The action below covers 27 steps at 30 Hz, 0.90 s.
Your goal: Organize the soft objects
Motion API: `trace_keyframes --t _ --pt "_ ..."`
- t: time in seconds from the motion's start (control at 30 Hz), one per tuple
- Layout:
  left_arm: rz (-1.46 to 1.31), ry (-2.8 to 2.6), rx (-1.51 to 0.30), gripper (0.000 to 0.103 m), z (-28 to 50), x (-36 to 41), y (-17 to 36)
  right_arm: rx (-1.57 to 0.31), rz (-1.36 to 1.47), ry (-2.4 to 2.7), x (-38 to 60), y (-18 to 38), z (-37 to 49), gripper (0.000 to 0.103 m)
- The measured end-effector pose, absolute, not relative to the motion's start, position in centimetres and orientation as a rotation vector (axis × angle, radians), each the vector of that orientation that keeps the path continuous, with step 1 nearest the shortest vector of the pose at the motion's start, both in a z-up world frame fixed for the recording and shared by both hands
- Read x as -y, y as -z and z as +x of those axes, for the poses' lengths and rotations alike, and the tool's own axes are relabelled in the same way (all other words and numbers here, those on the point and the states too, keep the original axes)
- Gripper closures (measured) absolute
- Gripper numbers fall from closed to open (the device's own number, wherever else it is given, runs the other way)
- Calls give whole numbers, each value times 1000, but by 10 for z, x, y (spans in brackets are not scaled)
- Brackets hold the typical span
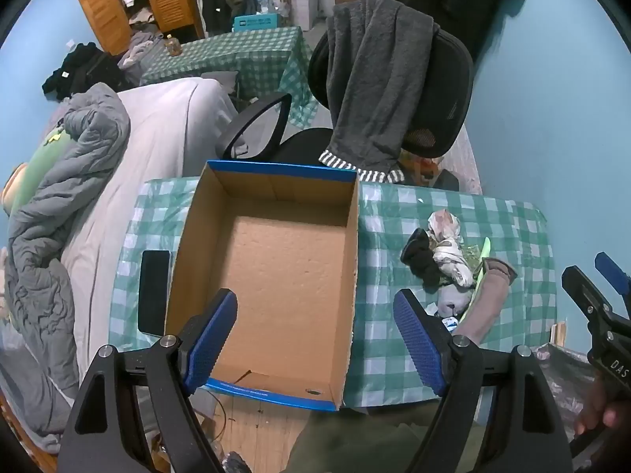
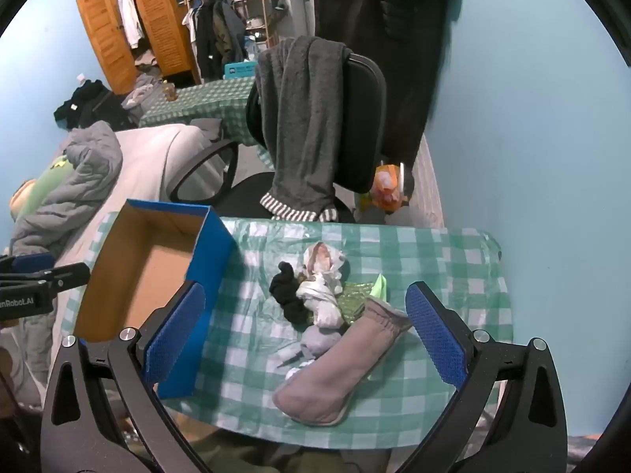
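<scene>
Both wrist views steeply downward, near, sharing checked table (image 1: 453, 213) (image 2: 434, 244).

Left gripper (image 1: 315, 339) gapes above the empty cardboard box (image 1: 272, 276); socks (image 1: 453, 264), seemingly, lie beside it.

Both grippers, the left gripper (image 1: 315, 339) and the right gripper (image 2: 305, 335), were built of black angular arms pinned with silver round bolts. Blue textured pads (image 1: 211, 341) were fitted on the fingers. White lettering was printed on each black body.
</scene>
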<state>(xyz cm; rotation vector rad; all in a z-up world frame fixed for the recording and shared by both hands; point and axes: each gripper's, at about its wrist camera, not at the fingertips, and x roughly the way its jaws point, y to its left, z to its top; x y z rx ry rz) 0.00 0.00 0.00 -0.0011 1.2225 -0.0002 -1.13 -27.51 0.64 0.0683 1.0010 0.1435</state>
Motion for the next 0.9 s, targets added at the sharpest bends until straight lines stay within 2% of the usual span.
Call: trace_keyframes --t 0.9 --pt "2 -4 -1218 20 -1 -2 0 -1005 66 -145 270 0 -11 2"
